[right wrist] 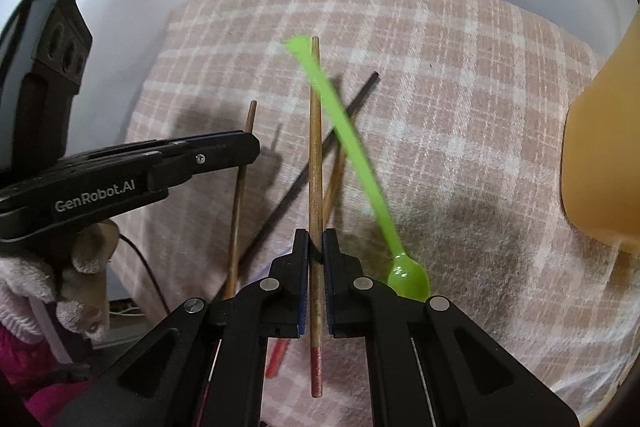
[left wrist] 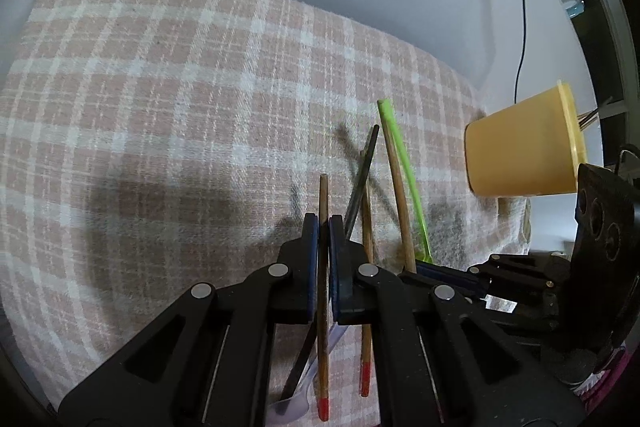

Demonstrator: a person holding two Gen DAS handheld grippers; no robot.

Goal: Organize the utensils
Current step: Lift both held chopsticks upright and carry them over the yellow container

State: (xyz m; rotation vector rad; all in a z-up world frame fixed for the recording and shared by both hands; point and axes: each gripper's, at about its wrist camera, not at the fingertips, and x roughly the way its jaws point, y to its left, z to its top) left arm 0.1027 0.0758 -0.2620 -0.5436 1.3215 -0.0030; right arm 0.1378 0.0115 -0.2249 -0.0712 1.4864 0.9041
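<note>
My left gripper is shut on a wooden chopstick with a red end, held above the checked cloth. My right gripper is shut on another red-ended wooden chopstick; it shows in the left wrist view too. A green plastic spoon lies on the cloth just right of my right gripper, bowl near the finger. A black chopstick and a third wooden chopstick lie crossed between the grippers. An orange cup with utensils in it stands at the right.
A pink and white checked cloth covers the table, which ends at a white wall behind. A clear plastic spoon lies under my left gripper. A black cable hangs on the wall near the cup.
</note>
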